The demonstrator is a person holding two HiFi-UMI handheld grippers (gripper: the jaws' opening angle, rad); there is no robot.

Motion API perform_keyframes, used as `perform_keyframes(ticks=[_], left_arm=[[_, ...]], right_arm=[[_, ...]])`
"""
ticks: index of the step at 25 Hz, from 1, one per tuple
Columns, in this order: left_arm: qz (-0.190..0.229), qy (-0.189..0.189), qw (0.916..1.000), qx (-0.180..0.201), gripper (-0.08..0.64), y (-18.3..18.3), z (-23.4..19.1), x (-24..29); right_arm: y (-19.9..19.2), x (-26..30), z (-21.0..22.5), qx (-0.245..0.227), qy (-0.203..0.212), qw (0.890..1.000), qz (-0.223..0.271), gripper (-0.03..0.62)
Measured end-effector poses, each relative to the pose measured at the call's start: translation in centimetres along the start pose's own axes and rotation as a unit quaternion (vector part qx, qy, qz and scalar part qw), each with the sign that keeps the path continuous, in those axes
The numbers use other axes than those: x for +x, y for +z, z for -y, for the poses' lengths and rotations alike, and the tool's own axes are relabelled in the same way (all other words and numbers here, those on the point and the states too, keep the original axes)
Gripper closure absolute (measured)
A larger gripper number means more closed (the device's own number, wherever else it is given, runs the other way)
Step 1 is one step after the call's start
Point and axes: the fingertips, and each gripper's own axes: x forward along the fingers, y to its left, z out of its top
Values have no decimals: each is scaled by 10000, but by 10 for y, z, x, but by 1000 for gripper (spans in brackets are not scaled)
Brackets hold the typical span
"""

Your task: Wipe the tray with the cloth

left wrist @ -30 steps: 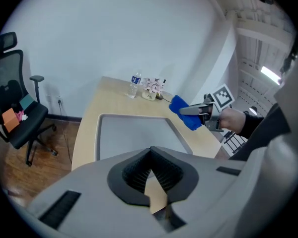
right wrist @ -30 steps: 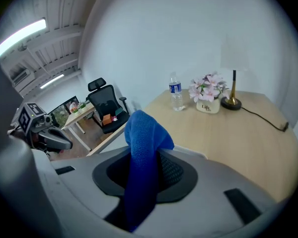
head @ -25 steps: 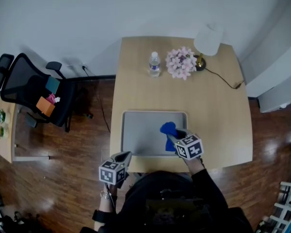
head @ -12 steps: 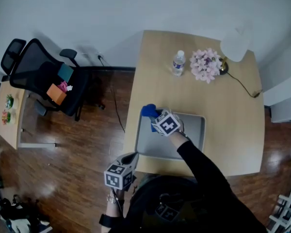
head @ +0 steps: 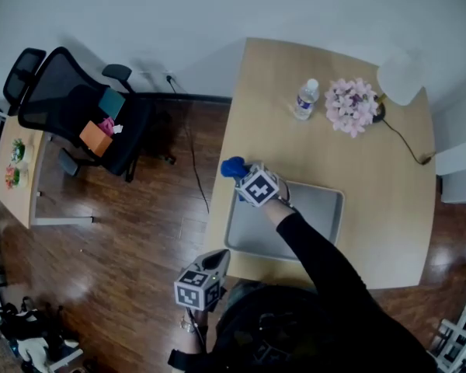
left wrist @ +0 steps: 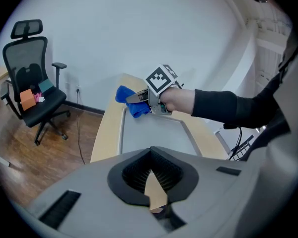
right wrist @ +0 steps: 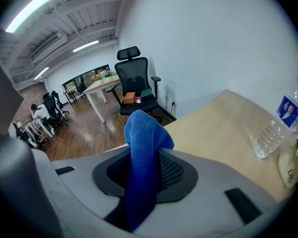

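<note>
The grey tray (head: 299,225) lies on the near half of the wooden table (head: 373,162). My right gripper (head: 243,176) is shut on the blue cloth (head: 233,167) and holds it at the tray's far left corner, partly over the rim. In the left gripper view the cloth (left wrist: 131,103) hangs from the right gripper (left wrist: 134,97) onto that corner of the tray (left wrist: 154,135). The cloth (right wrist: 144,148) fills the right gripper's (right wrist: 144,175) jaws. My left gripper (head: 220,257) hovers at the table's near left edge, its jaws together and holding nothing (left wrist: 151,182).
A water bottle (head: 304,99), a bunch of pink flowers (head: 351,106) and a white lamp (head: 401,76) with its cable stand at the table's far side. A black office chair (head: 78,111) holding small things stands on the wooden floor to the left.
My right gripper has carried the cloth from the tray's right part across to its far left corner. The left gripper has stayed by the table's near edge.
</note>
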Motion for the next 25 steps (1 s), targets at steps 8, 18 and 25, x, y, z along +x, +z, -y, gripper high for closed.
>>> perform_keyframes(ticks=[8, 18, 25], left_arm=[[-105, -151, 9998, 82, 565, 9, 1, 4], [-176, -252, 9989, 348, 565, 23, 11, 13], [-262, -320, 9980, 469, 565, 26, 15, 16]], right_arm=[[-18, 12, 7, -416, -437, 9975, -361, 482], [-25, -2, 14, -347, -556, 9969, -437, 482], [-52, -28, 32, -67, -731, 9965, -394, 482]])
